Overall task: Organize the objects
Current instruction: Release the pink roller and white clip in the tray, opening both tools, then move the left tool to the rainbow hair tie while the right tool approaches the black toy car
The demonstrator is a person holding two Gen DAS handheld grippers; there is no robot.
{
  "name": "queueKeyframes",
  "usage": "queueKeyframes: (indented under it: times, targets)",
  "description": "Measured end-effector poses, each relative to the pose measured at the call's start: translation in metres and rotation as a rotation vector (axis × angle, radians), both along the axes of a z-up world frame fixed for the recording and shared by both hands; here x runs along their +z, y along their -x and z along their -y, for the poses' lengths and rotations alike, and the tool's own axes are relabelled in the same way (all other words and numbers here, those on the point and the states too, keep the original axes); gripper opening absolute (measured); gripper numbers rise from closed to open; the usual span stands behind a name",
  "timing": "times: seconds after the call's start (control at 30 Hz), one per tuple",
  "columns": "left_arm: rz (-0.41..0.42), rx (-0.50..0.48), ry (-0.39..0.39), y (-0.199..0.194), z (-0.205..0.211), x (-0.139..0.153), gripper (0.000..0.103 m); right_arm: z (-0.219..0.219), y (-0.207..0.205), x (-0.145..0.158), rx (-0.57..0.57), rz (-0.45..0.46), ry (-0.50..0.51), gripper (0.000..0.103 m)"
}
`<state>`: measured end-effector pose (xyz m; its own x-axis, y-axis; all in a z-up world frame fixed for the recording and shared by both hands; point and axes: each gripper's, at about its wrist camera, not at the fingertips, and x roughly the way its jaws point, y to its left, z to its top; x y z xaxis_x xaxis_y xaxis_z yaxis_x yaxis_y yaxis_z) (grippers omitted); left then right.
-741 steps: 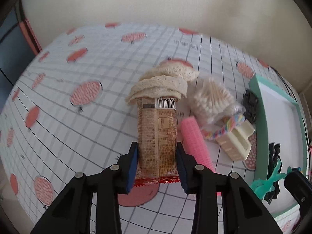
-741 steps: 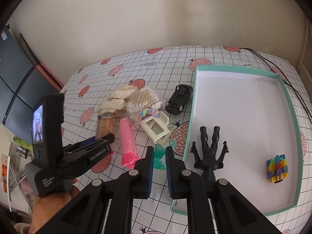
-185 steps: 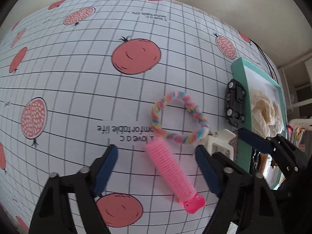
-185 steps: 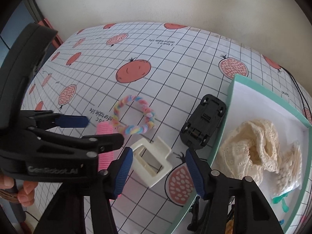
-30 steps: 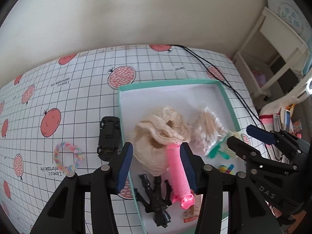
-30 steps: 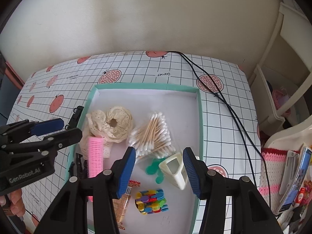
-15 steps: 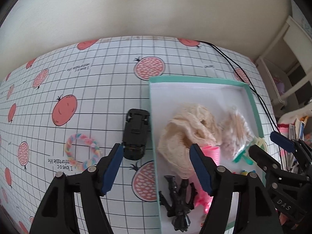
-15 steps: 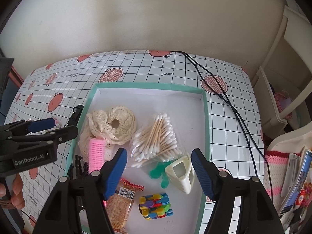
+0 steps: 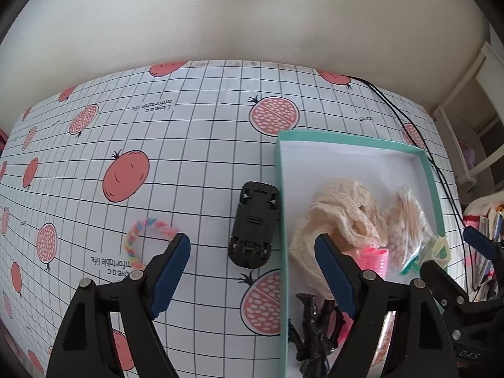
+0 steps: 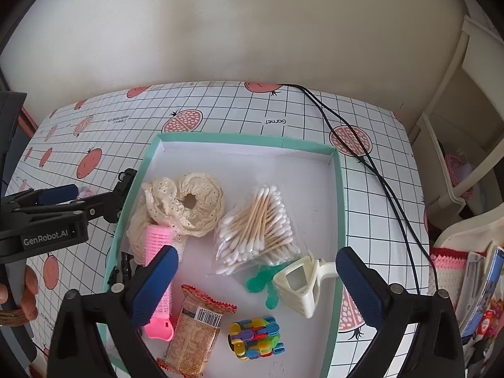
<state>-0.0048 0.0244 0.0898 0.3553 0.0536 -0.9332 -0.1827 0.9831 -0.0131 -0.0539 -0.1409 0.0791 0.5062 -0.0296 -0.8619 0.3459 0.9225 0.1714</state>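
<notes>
My left gripper (image 9: 252, 250) hangs above the upside-down black toy car (image 9: 254, 223), which lies on the cloth beside the teal box (image 9: 280, 189). Its jaws are opening, and nothing is gripped. A rainbow hair tie (image 9: 138, 239) lies left of the car. My right gripper (image 10: 255, 258) hovers over the box, jaws opening and empty. Below it lie the cream claw clip (image 10: 299, 285), the pink roller (image 10: 157, 245), a lace scrunchie (image 10: 189, 201), bagged cotton swabs (image 10: 258, 223), a snack packet (image 10: 195, 334), a green clip (image 10: 260, 283) and a colourful block toy (image 10: 255, 340).
A black claw clip (image 9: 315, 330) sits in the box's near left corner. A black cable (image 10: 378, 182) runs across the cloth right of the box. White shelving (image 10: 466, 145) and a bag stand past the table's right edge. A hand (image 10: 28, 286) holds the left gripper.
Both grippers have opened wide. The pink roller and the cream clip now lie loose in the box. The left gripper has swung left, from over the box to over the car.
</notes>
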Motion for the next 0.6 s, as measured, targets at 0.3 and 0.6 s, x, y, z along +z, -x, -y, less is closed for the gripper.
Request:
queueKeyframes:
  times: [0.3,0.6]
  targets:
    - [0.016,0.007,-0.025,0.0005,-0.0058,0.0019,0.098,0.0001,-0.0008,-0.0015,0.001,-0.004,-0.002,0.103]
    - [0.023,0.002,-0.014,0.0011,-0.0090,0.0069,0.098,0.0000,-0.0002,0.0007,-0.002,0.005,-0.003,0.103]
